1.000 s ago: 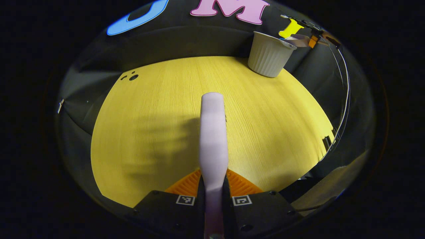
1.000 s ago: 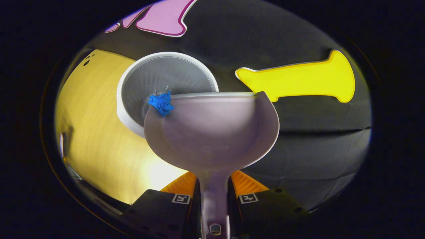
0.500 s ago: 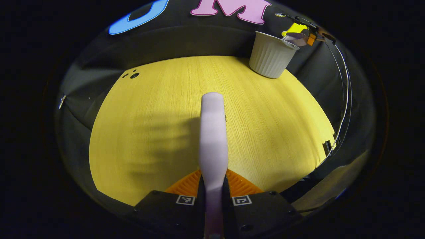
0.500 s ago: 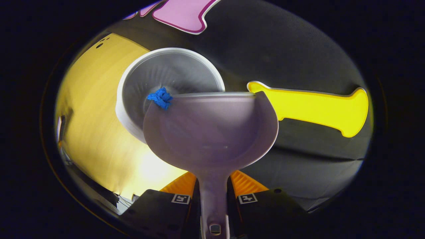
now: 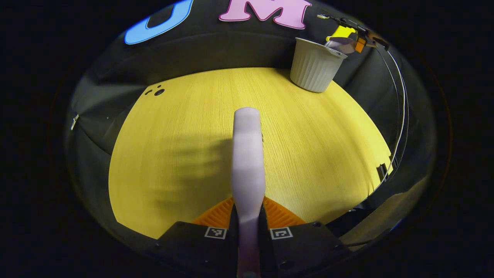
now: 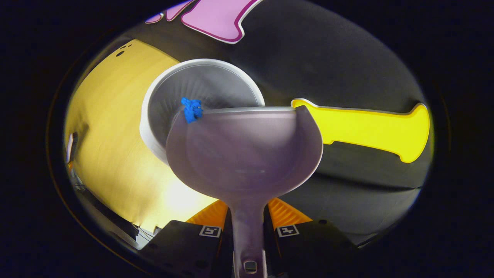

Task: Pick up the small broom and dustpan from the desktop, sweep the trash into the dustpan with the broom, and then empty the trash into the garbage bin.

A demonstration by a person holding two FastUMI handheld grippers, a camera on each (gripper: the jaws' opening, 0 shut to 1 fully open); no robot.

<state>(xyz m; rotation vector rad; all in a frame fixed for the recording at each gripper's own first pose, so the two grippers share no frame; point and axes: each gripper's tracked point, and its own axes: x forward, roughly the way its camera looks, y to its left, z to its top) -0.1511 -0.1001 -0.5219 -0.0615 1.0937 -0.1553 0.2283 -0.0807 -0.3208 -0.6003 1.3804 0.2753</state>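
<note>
I had the right gripper [image 6: 249, 227] clenched on the handle of the dustpan [image 6: 245, 154], both fingers pressing the stem from either side, and I held the pan tipped forward with its lip over the mouth of the garbage bin [image 6: 200, 87]. I judged that angle was the point of the pose: the open edge had to overhang the bin so whatever slid off would land inside and not on the desktop [image 6: 112, 131]. The trash [image 6: 192, 109], a small crumpled blue wad, sat right at the far left corner of the pan's lip, against the bin's pale interior; whether it was touching the pan or already in the air I could not tell. The emptying looked nearly done but not finished.

The pan itself was a smooth, pale lilac scoop with a rounded bowl and a thin light rim, otherwise bare inside. The bin was off-white and ribbed, standing at the far right corner of the yellow wood-grain desktop [image 5: 193, 127], as the left gripper view showed it [image 5: 314, 65].

My left gripper [image 5: 249, 227] was clamped on the broom [image 5: 247, 154], whose pale lilac handle ran straight out ahead above the desktop, well apart from the bin. I kept it parked there, I think, simply to stay out of the pour.
</note>
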